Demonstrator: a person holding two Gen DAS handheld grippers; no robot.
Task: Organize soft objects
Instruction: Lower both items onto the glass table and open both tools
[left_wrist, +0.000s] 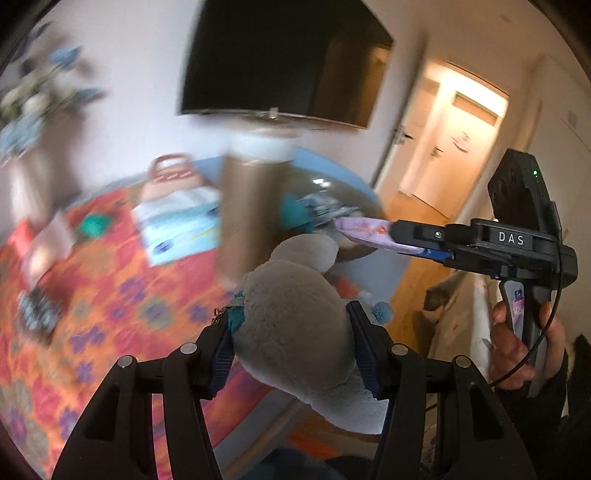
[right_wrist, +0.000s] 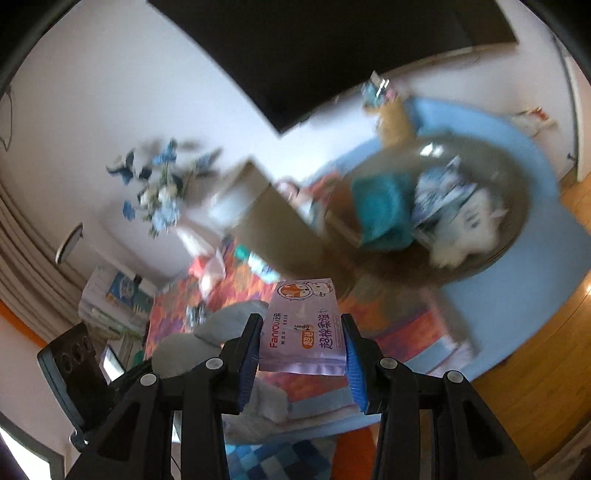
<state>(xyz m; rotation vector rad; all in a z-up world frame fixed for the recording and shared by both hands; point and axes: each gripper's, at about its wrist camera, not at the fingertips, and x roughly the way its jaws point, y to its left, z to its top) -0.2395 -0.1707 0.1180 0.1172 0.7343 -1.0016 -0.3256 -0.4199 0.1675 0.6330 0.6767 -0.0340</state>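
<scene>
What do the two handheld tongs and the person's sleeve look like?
Both tongs are black plastic with blue ribbed pads and silver round pivot bolts: left tongs, right tongs. The right unit's body carries a white "DAS" label, a green light and a thin black cable. The dark sleeve looks black.

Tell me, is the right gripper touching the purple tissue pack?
Touching. The right wrist view shows the right gripper with both blue pads pressed on the sides of the purple tissue pack.
</scene>
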